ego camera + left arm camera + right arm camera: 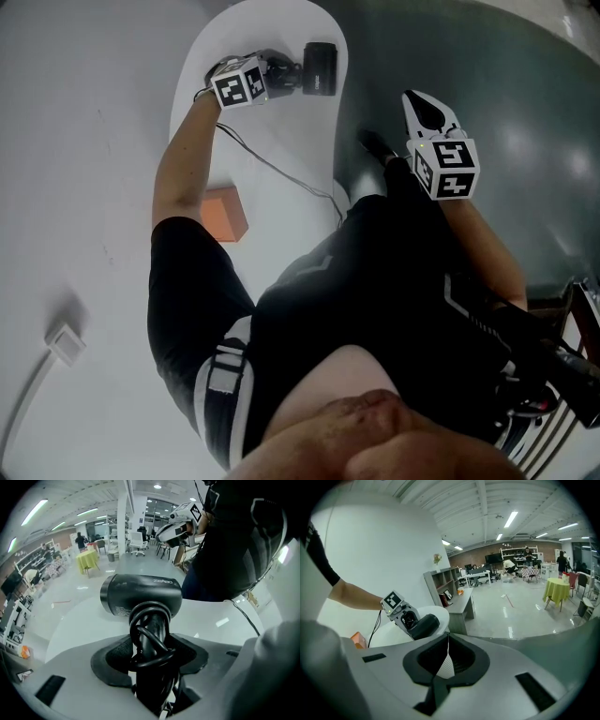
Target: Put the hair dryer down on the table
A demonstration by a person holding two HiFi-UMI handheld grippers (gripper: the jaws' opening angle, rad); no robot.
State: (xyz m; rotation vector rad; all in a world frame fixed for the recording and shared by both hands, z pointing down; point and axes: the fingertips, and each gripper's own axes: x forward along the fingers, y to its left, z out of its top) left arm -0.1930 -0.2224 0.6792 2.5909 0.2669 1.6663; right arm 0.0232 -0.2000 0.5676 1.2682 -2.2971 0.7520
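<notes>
A black hair dryer (319,67) hangs low over the far end of the white table (281,131). My left gripper (281,77) is shut on its handle. In the left gripper view the handle (151,634), with the cord wound round it, sits between the pads, and the barrel (140,595) lies crosswise beyond them. Whether the barrel touches the table I cannot tell. My right gripper (413,97) hangs off the table's right side, over the dark floor, its jaws together and holding nothing. The right gripper view shows the left gripper with the dryer (424,625) ahead over the table.
A thin black cable (281,173) runs across the table towards the person. An orange box (225,214) sits by the table's near left edge. A white box with a cord (66,344) lies on the floor at lower left. Grey shelving (457,599) stands beyond the table.
</notes>
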